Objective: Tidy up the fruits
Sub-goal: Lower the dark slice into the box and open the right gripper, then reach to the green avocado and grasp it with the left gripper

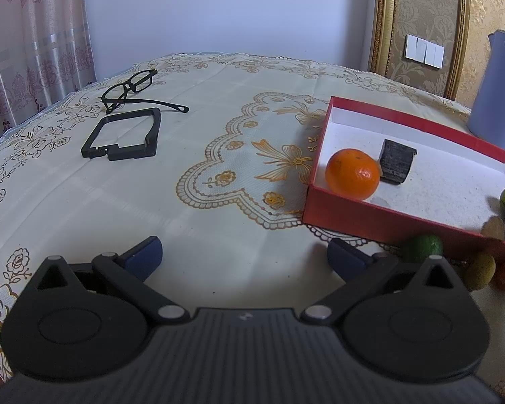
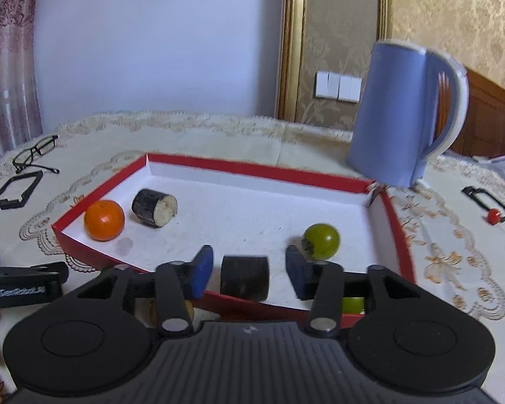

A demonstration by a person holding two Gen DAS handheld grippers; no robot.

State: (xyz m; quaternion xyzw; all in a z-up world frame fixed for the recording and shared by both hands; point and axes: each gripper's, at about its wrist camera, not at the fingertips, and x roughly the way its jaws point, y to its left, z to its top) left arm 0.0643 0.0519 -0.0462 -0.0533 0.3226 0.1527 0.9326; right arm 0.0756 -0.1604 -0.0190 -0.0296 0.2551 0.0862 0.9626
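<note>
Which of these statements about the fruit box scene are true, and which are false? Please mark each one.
1. The orange lies inside the red box. True.
2. The right hand-held gripper is clamped on the dark cylinder piece. False: the piece sits between its pads with gaps on both sides.
3. The glasses lie inside the box. False: they lie on the tablecloth, outside it.
4. The left hand-held gripper is open and holds nothing. True.
5. The blue kettle stands beyond the box. True.
</note>
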